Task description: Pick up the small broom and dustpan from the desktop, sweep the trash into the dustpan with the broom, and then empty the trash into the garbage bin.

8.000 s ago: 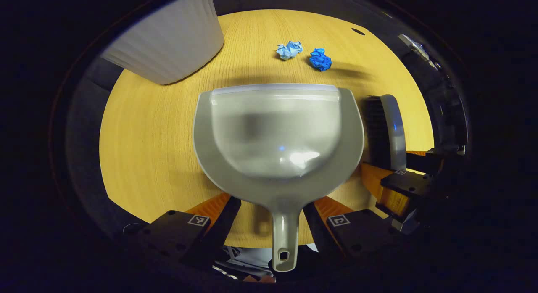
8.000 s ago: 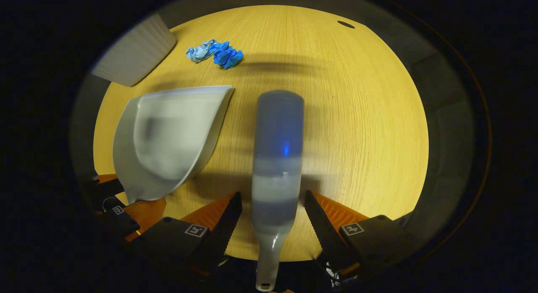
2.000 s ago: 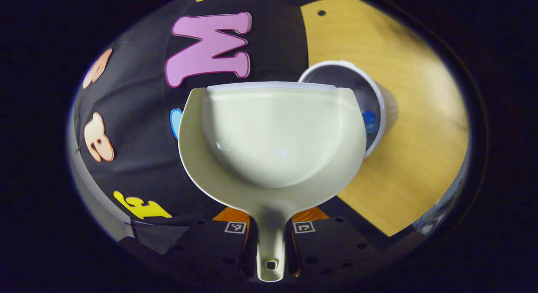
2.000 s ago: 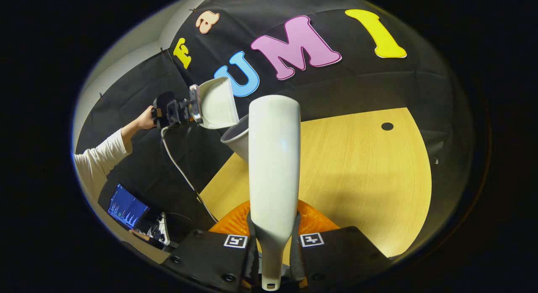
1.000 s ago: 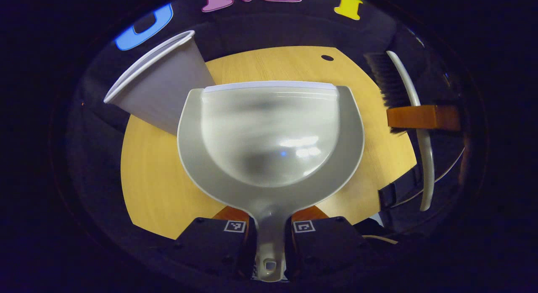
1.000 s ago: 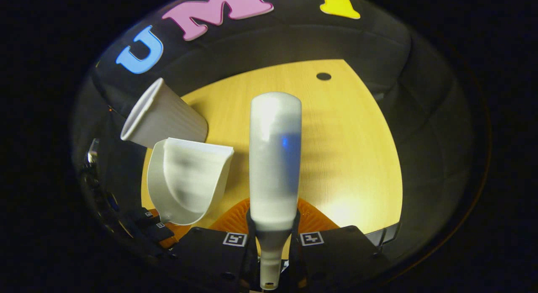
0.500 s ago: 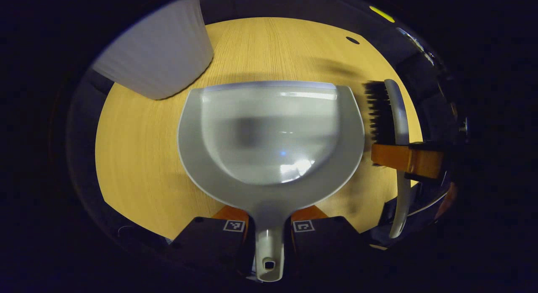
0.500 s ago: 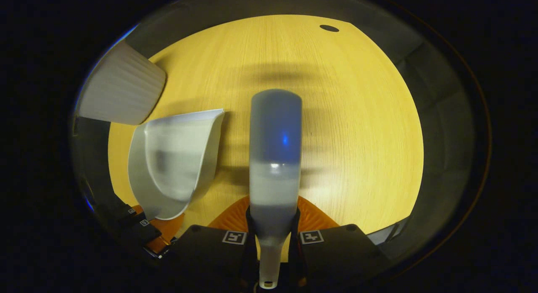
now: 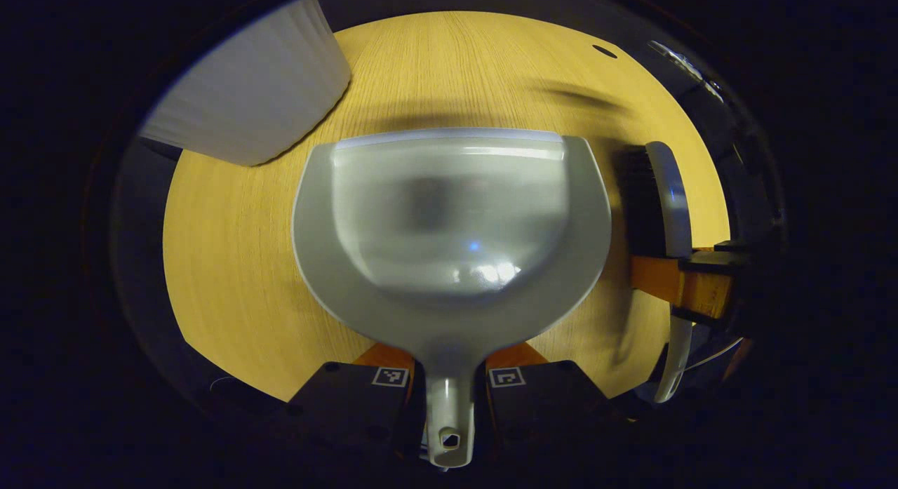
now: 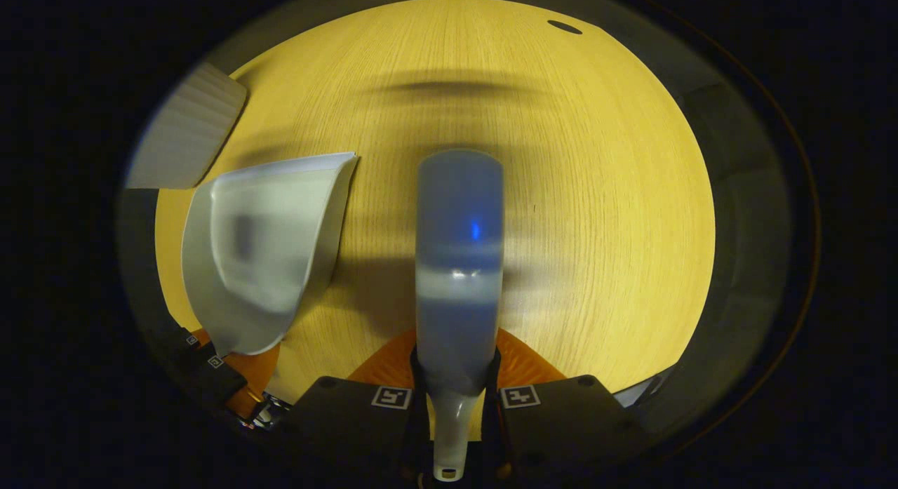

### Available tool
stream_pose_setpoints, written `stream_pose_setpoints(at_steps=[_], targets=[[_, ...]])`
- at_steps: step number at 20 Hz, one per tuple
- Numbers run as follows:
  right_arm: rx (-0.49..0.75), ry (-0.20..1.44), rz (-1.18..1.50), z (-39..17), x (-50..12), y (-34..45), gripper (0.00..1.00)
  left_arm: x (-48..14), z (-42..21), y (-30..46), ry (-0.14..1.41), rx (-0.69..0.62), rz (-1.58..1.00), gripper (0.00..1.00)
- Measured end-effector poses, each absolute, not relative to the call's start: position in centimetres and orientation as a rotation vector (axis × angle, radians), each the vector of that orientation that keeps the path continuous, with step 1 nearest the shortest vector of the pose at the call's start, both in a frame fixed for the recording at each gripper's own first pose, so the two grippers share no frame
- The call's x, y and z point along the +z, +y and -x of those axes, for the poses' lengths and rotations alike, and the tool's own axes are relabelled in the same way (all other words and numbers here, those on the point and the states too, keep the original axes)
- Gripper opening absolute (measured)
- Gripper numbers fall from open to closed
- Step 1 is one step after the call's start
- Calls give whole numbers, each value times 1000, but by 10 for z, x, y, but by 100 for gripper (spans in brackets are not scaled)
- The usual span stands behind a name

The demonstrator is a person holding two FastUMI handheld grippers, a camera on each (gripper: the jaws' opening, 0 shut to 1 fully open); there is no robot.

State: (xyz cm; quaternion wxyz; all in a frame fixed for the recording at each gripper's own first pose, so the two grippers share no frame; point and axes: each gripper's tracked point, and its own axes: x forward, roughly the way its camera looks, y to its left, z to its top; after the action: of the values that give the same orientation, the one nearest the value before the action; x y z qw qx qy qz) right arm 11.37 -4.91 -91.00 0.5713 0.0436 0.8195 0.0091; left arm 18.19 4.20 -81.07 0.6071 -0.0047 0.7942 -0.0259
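Note:
In the left gripper view my left gripper (image 9: pixel 449 377) is shut on the handle of the grey dustpan (image 9: pixel 449 222), whose empty scoop hangs low over the wooden desktop (image 9: pixel 231 250). The small broom (image 9: pixel 666 201) stands to its right, bristles dark, held by the other gripper. In the right gripper view my right gripper (image 10: pixel 456 398) is shut on the broom's handle, and the broom's pale back (image 10: pixel 459 257) points forward over the desktop (image 10: pixel 596 194). The dustpan (image 10: pixel 263 243) lies to the left there.
A white ribbed garbage bin (image 9: pixel 245 103) stands at the far left of the desk, also seen at the upper left as the bin (image 10: pixel 186 128). A small dark hole (image 10: pixel 563 27) marks the desk's far right part. Dark floor surrounds the desk.
Both grippers have come down from near the bin toward the desktop over the last two seconds. The dustpan and broom have tipped back to level and now sit slightly lower over the desk.

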Motion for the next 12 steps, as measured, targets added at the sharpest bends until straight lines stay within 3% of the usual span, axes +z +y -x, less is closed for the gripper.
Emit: stream_pose_setpoints(at_steps=[9, 10, 12], targets=[[20, 1966, -93, -118, -907, -44, 45, -812, -175, 46, 1915, -74, 23, 30], [17, 1967, -93, -118, -908, -44, 51, -813, -175, 46, 1918, -75, 26, 30], [12, 1970, -94, -117, -907, -44, 47, -812, -174, 45, 1918, -77, 41, 31]])
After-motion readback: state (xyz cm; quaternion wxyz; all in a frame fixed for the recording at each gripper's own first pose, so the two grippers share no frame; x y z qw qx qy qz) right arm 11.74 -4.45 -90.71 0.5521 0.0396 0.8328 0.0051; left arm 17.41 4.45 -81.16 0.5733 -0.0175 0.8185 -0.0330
